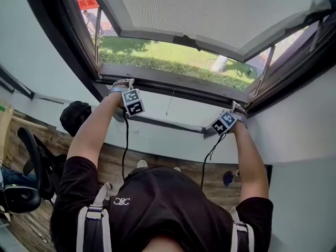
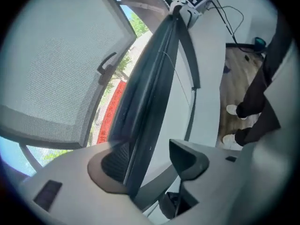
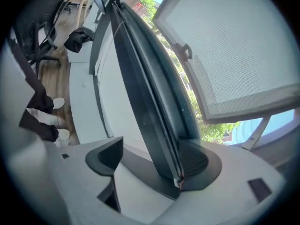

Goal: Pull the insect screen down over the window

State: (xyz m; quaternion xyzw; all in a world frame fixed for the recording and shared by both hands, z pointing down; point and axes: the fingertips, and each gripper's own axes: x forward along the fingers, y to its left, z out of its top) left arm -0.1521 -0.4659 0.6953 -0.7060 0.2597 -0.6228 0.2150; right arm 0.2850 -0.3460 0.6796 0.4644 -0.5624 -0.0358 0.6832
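Left tongs and right tongs both gape wide, straddling the dark screen bar without pinching it. The bar runs sideways between them, one tongs near each end.

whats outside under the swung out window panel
Sunlit grass, the pale base of a tree trunk and part of a red banner at the left. The window panel covers the rest of the tree and anything farther out.
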